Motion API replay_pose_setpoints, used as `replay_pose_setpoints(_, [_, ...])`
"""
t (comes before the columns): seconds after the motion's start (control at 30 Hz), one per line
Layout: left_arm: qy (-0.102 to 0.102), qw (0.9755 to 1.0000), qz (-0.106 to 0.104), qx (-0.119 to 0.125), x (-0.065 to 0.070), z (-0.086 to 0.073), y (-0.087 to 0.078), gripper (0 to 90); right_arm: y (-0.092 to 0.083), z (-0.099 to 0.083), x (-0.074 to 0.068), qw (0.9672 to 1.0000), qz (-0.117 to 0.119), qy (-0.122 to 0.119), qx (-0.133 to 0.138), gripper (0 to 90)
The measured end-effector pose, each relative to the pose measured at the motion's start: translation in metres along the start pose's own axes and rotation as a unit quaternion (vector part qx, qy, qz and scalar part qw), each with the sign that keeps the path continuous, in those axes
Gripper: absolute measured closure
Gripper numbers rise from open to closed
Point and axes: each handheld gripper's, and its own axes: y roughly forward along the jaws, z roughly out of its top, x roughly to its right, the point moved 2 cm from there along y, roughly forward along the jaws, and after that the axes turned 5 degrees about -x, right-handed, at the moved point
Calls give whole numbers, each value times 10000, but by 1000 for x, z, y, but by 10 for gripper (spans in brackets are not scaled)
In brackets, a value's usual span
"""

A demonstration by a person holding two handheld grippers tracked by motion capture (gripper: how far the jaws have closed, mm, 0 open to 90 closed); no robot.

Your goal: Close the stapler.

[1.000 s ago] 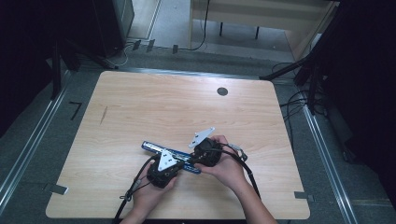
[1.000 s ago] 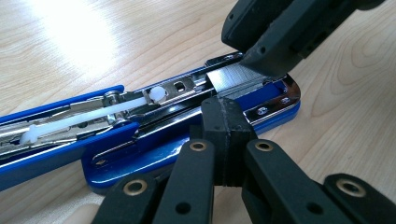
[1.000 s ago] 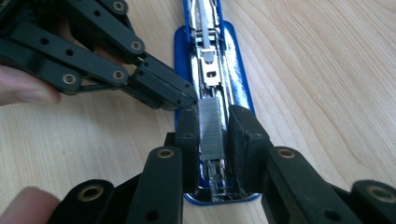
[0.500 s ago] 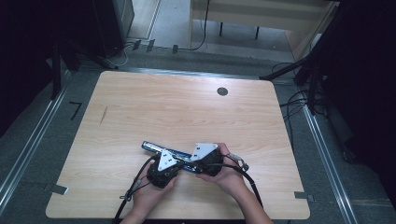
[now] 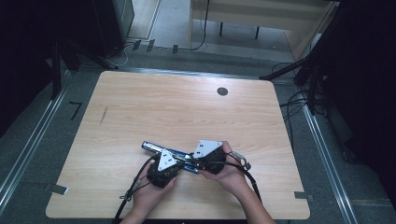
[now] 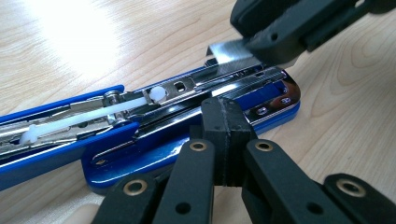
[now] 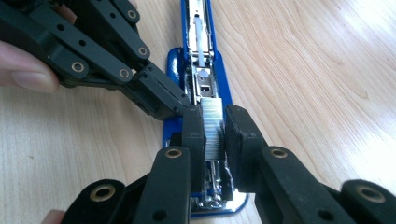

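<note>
The blue stapler (image 5: 170, 153) lies opened out flat on the bench (image 5: 154, 107), near the person's edge, its metal magazine channel facing up. The right tool (image 7: 214, 126) pinches a strip of staples (image 7: 212, 123) and hovers it right over that channel; its jaws have just been closing on the strip. The left tool (image 6: 224, 121) is pressed together, its tip bearing on the stapler's blue edge to pin it down.

Risk here: the strip looks tilted against the channel, so it could jam on the rails or snap into short pieces if pushed. If the left tool slips off the glossy plastic, the stapler may skid.

The right gripper view shows the strip squarely between the pads. The left gripper view shows the white pusher (image 6: 156, 93) and spring rod, sitting back along the channel. The high view shows both hands close together.
</note>
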Motion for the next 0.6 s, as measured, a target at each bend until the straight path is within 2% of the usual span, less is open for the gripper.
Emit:
replay_pose_setpoints(0.2, [-7, 10000, 4, 8, 0, 0, 0, 900, -1, 6, 4, 9994, 163, 48, -292, 796])
replay_pose_setpoints(0.3, [-7, 10000, 3, 8, 0, 0, 0, 900, 3, 8, 5, 9985, 227, -13, -491, 796])
replay_pose_setpoints(0.6, [-13, 10000, 0, 10, 0, 0, 0, 900, 6, 11, 10, 9972, 324, 152, -657, 796])
